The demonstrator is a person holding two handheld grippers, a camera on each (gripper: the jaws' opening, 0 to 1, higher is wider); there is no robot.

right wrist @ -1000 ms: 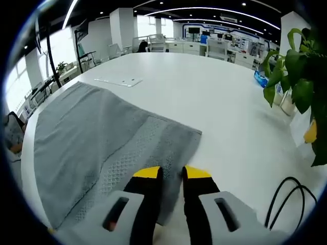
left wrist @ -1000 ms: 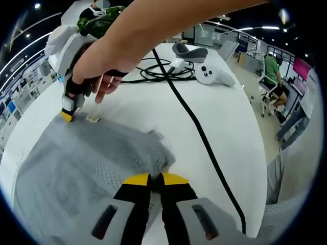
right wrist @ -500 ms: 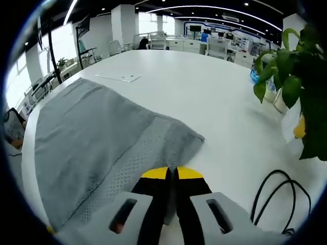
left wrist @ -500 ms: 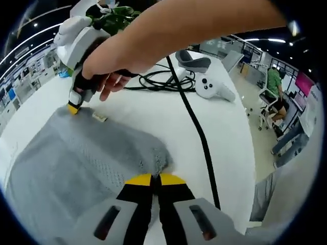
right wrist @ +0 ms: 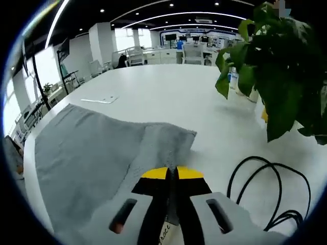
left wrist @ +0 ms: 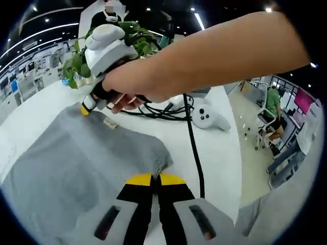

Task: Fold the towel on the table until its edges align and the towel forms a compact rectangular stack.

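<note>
A grey towel (left wrist: 71,158) lies spread on the white table (left wrist: 219,153). My left gripper (left wrist: 155,179) is shut on the towel's near right corner, the cloth bunched between its yellow tips. In the left gripper view, a person's hand (left wrist: 138,81) holds my right gripper (left wrist: 86,109), and its tip pinches the far corner of the towel. In the right gripper view, the towel (right wrist: 87,153) spreads away to the left. There my right gripper (right wrist: 172,173) is shut on the towel's edge, with a fold of cloth rising between the jaws.
A black cable (left wrist: 192,143) runs across the table right of the towel, coiled near a white controller (left wrist: 212,117). A leafy plant (right wrist: 286,66) stands at the table's right side, with cable loops (right wrist: 265,189) beneath it. A flat white item (right wrist: 99,100) lies beyond the towel.
My right gripper went from open to shut on the towel's edge. Both grippers have since risen with their corners, and the cloth there has lifted and bunched.
</note>
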